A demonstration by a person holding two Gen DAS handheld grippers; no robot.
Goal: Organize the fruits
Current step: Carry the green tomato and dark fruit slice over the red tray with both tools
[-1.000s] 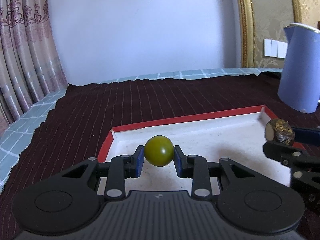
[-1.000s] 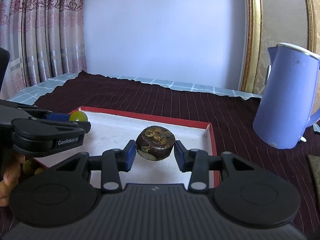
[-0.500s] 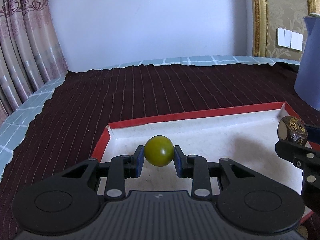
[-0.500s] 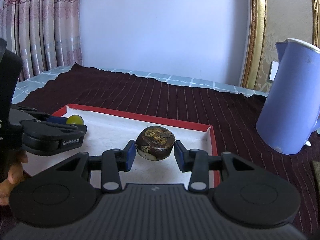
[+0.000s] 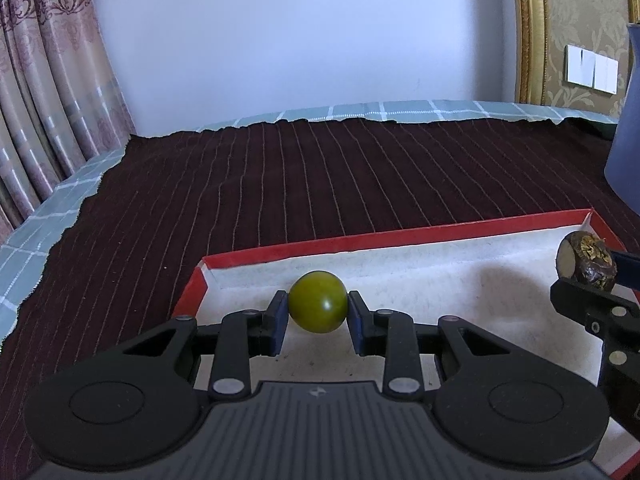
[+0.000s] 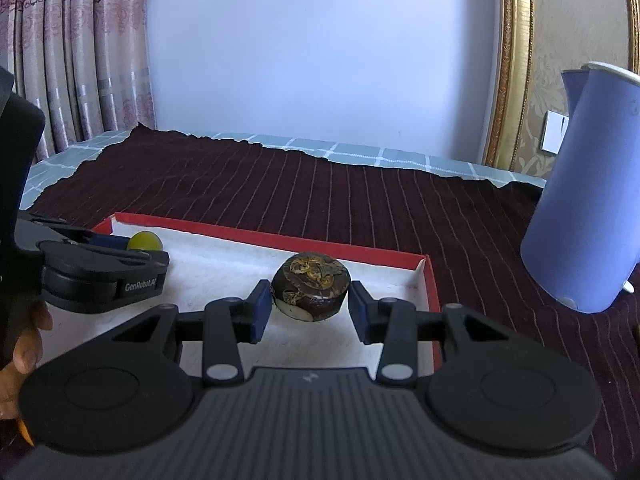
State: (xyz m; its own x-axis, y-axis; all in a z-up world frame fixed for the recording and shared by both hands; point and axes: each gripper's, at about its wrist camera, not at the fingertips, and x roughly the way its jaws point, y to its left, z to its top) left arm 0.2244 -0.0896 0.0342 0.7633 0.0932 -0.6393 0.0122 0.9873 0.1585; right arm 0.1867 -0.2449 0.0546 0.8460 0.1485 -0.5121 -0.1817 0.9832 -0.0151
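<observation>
A round green fruit (image 5: 318,302) is clamped between the two blue pads of the left gripper (image 5: 318,312), held clear above the white floor of a shallow red-rimmed tray (image 5: 400,236), near that tray's far left corner. In the right wrist view the same fruit (image 6: 145,241) is glimpsed just past the tip of the left gripper (image 6: 152,258), whose body is steadied by a hand (image 6: 24,340) at the frame's left edge.

A squat, dark brown fruit (image 6: 311,286) mottled with golden patches is gripped by the right gripper (image 6: 310,308); the left pad is pressed against its side, while contact at the right pad cannot be made out for certain. The fruit is carried above the tray (image 6: 428,276), toward its right-hand end. From the left wrist view this brown fruit (image 5: 586,266) is seen to the right of the green one, well apart from it, at the tip of the right gripper (image 5: 592,280).

Beyond both grippers the tray is seen resting on a dark maroon cloth (image 5: 320,176) ruled with thin pale lines, itself laid over a pale green checked covering (image 5: 380,110) on the counter. A tall blue jug (image 6: 588,208) is stood on the cloth to the right of the tray. Behind, a plain pale wall (image 5: 300,40) is framed by patterned pink curtains (image 5: 52,80) on the left and a gilt moulding (image 5: 528,28) on the right, beside which a white wall switch (image 5: 592,68) is mounted.
</observation>
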